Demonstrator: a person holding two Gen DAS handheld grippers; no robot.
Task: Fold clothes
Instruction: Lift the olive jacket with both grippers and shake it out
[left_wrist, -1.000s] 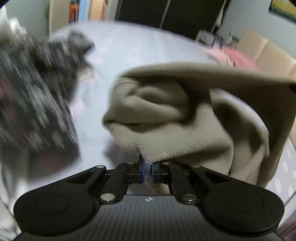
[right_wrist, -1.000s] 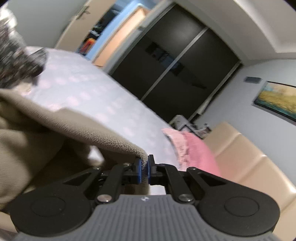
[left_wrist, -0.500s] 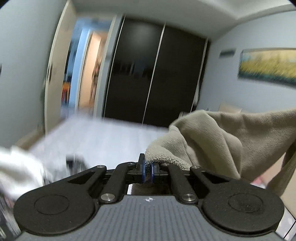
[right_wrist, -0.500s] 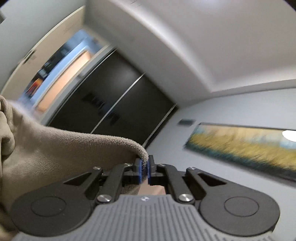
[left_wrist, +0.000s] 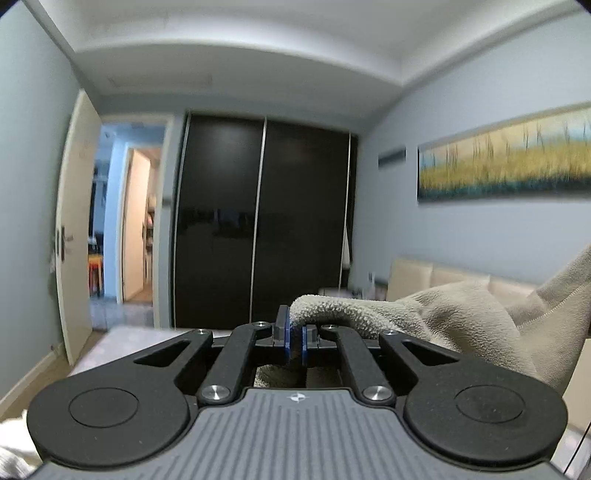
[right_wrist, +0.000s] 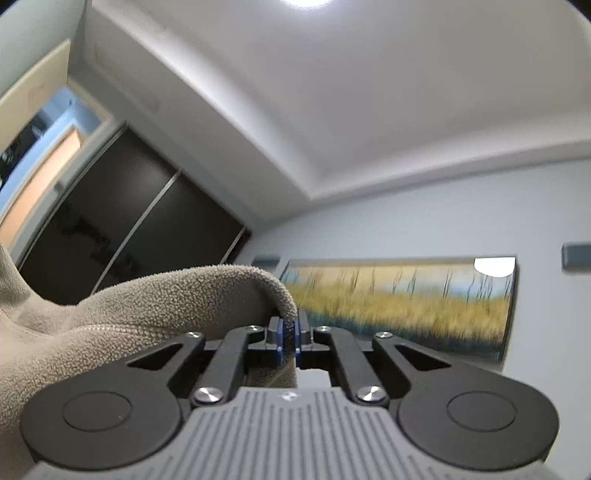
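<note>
- The room is taken in level by the left wrist view: a dark sliding wardrobe (left_wrist: 262, 221), an open door (left_wrist: 74, 236) with a lit hallway behind it, a beige headboard (left_wrist: 424, 277) and the pale edge of a bed (left_wrist: 122, 338) are shown only there.
- The right wrist view is tilted upward, so that mostly the ceiling (right_wrist: 369, 92) is seen, with a bright lamp at its top edge; the wardrobe is caught at a slant on the left.
- A long painting of yellow grass (left_wrist: 506, 158) is shown on the wall in both views.
- A beige fleece garment (left_wrist: 443, 321) is held up in the air between the two grippers; it is spread to the right in the left view and to the left in the right view, where a zip seam is seen running across it.
- The nap is shown as coarse and pilled, with rounded folds near each grip.
- The left gripper (left_wrist: 294, 341) is closed almost fully, a fold of fleece being pinched between its blue pads.
- The right gripper (right_wrist: 290, 339) is likewise nearly closed, an edge of the same fleece being clamped at its tips.
</note>
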